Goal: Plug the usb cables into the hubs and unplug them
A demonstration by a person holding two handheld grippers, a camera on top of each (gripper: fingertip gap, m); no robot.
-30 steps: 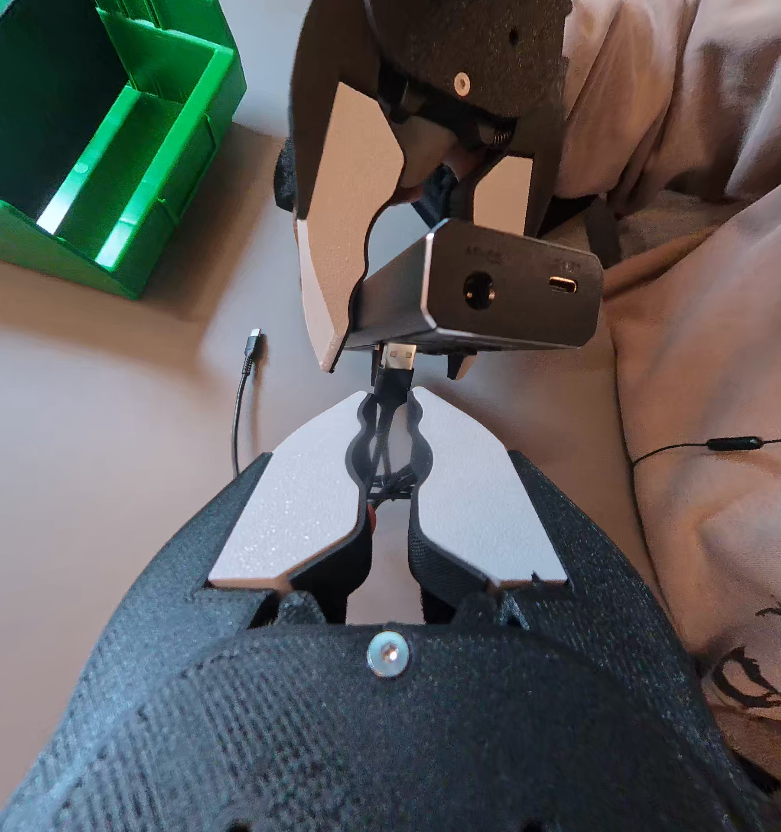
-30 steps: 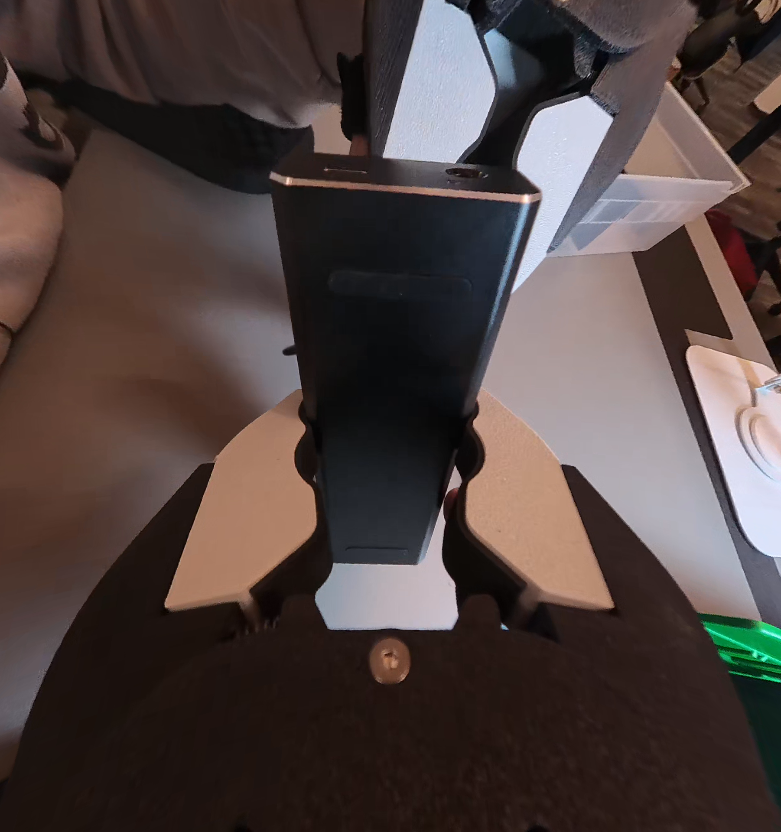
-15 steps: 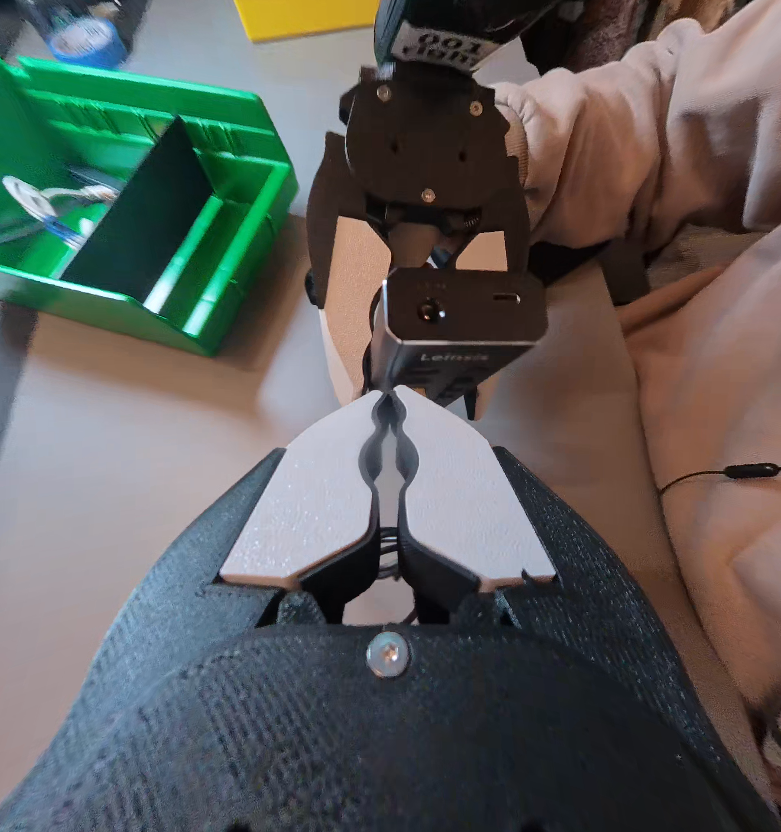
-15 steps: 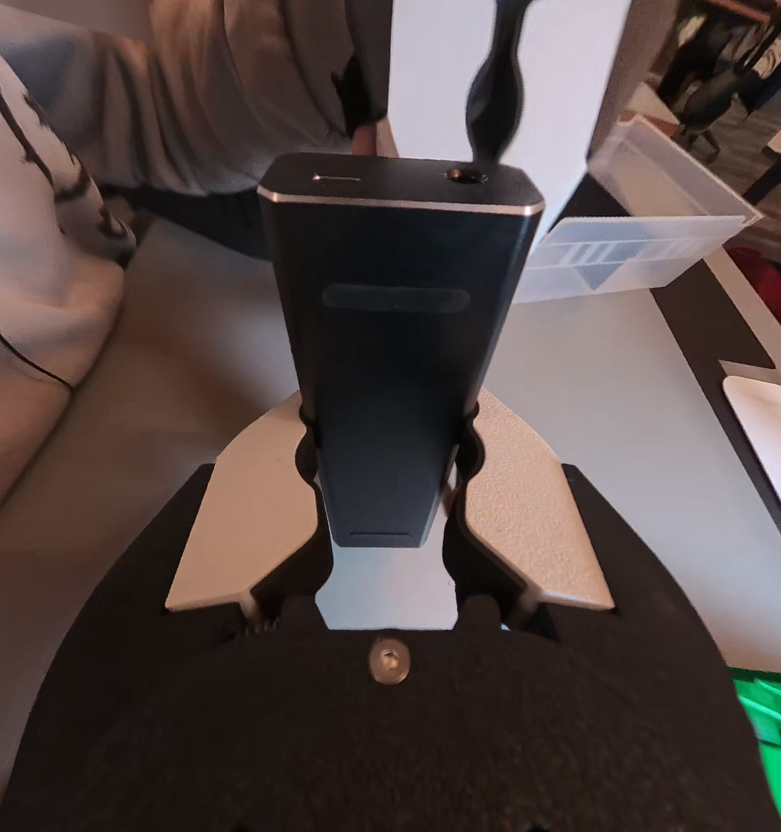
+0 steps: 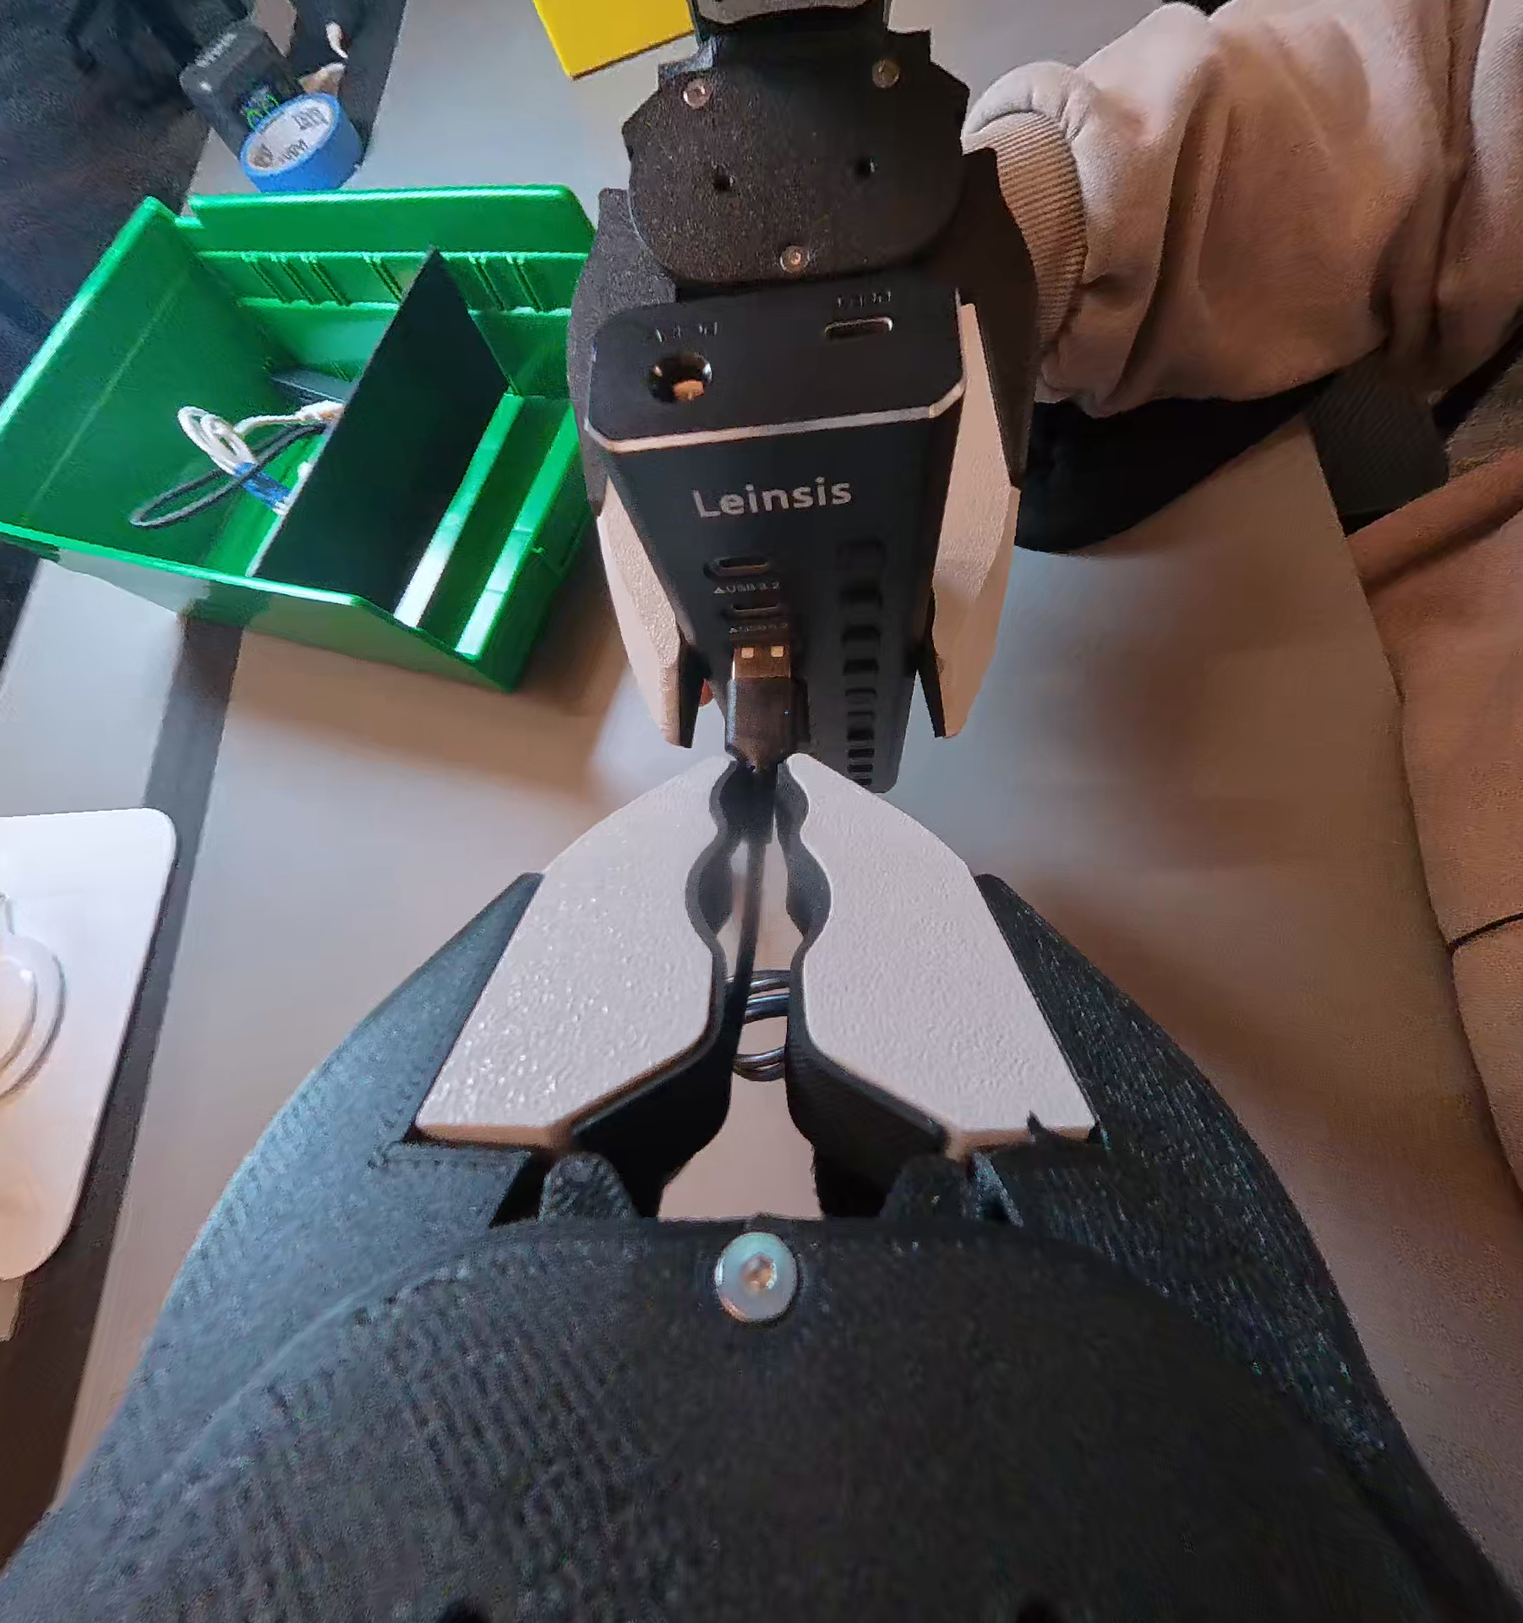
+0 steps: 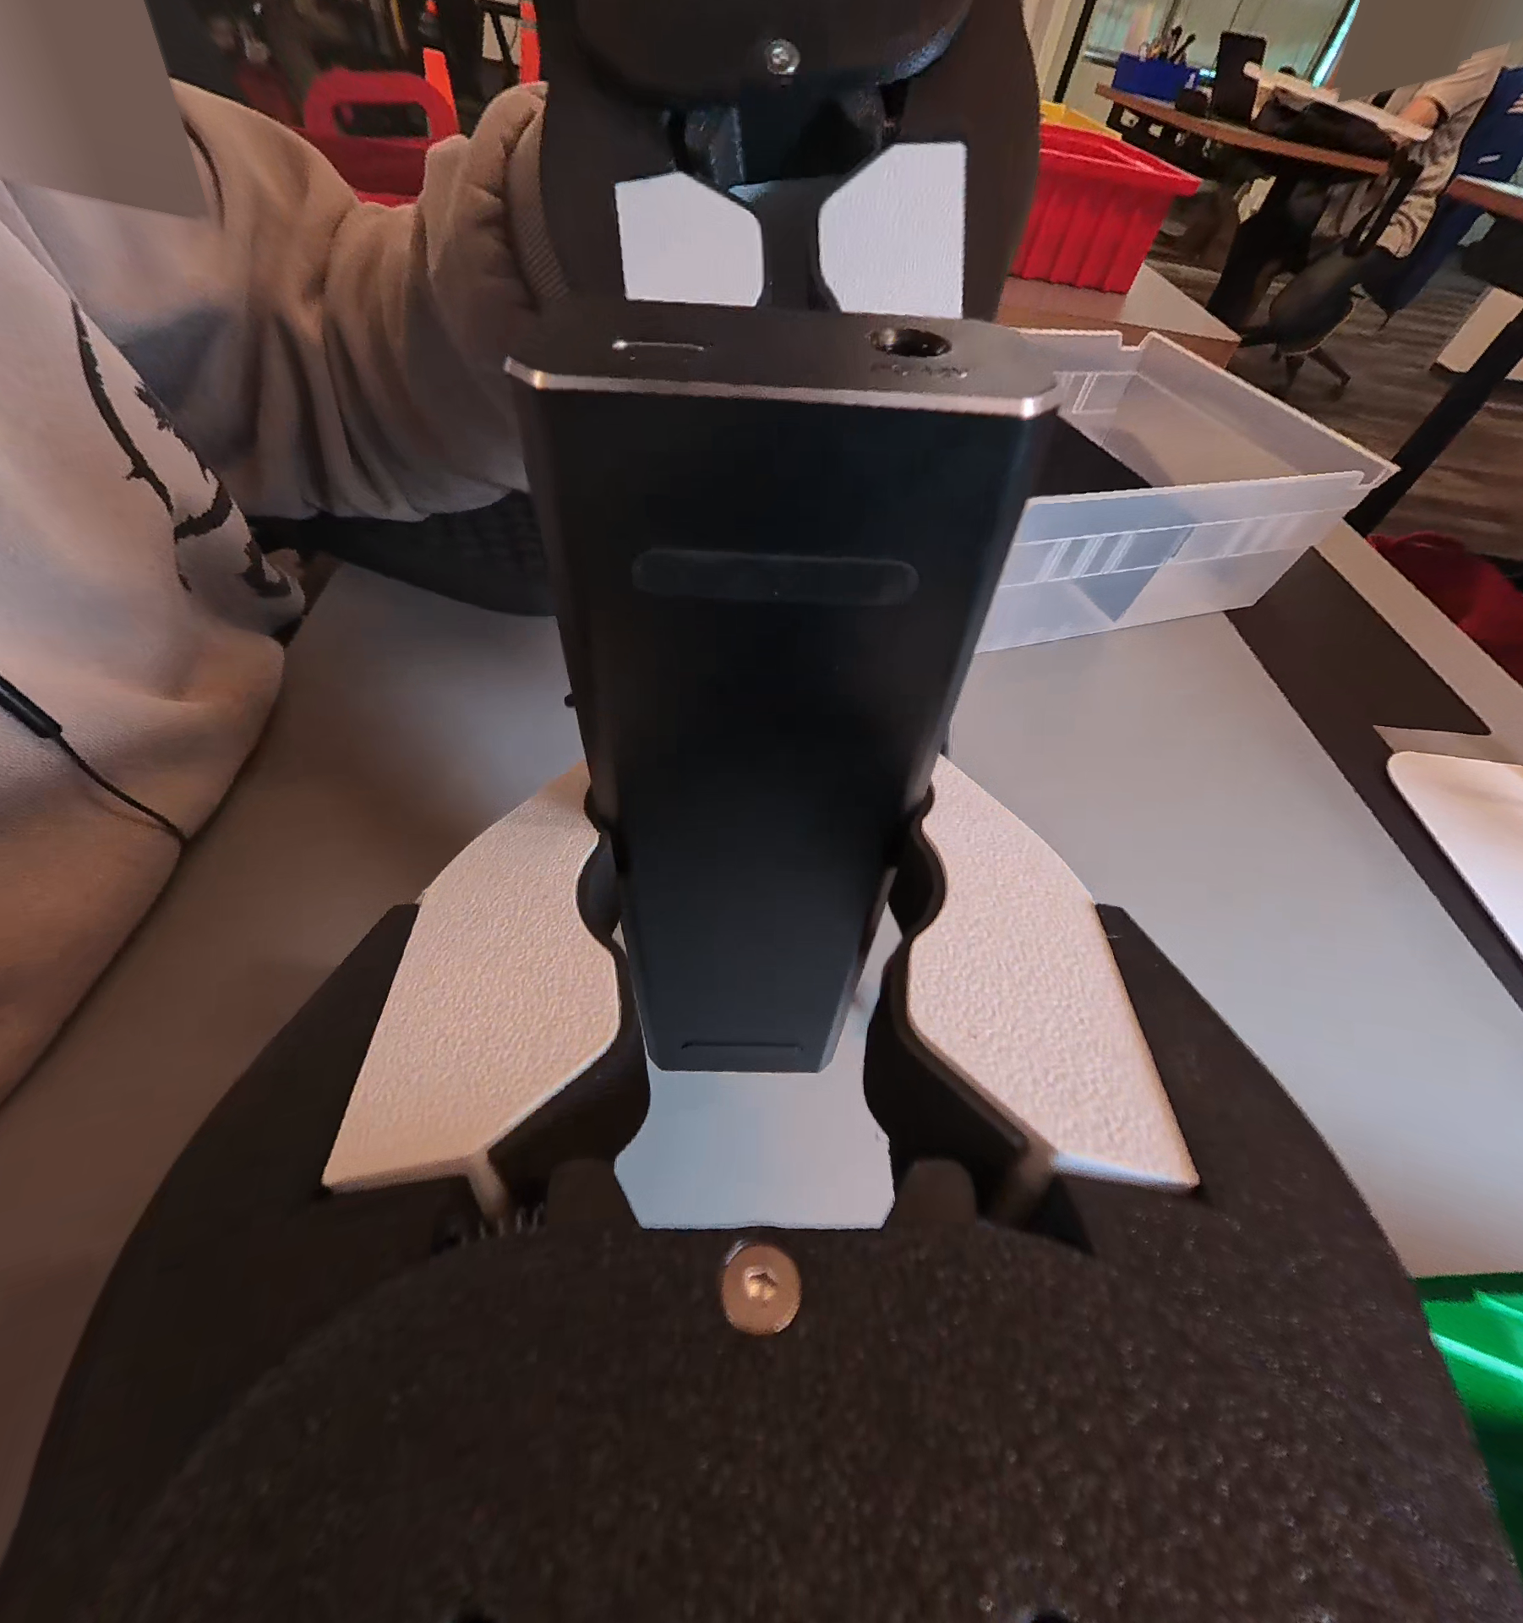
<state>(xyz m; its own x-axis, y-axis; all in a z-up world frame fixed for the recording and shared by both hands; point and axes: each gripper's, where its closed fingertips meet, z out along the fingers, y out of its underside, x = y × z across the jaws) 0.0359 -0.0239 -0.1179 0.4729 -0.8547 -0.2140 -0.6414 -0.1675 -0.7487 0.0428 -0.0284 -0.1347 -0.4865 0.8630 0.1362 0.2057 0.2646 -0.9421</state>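
**USB plug lined up at the hub's port face**

The view from the left gripper point(image 5: 754, 773) has changed in the last second: a second ago the hub point(image 5: 784, 527) showed its end and the plug sat below its underside; now the hub is turned so its port side faces the left wrist camera, and the metal tip of the USB plug point(image 5: 760, 694) lies against that face, over the lowest port of the column. Whether it has entered the port cannot be told. This suggests the plugging-in step is at the alignment stage, not finished.

The left gripper is pinched narrow on the cable just behind the plug, the cable point(image 5: 747, 913) running back between its fingers. The right gripper point(image 6: 758, 843) clamps the hub by its two long sides, holding it above the table point(image 6: 1136, 790).

To the left of the hub in the left wrist view stands a green bin point(image 5: 126, 457) with a dark divider; its left compartment holds a loose coil of white and black cable point(image 5: 231, 457), the narrow compartments nearer the hub look empty. Beyond the hub in the right wrist view lies a clear plastic tray point(image 6: 1179, 544), seemingly empty
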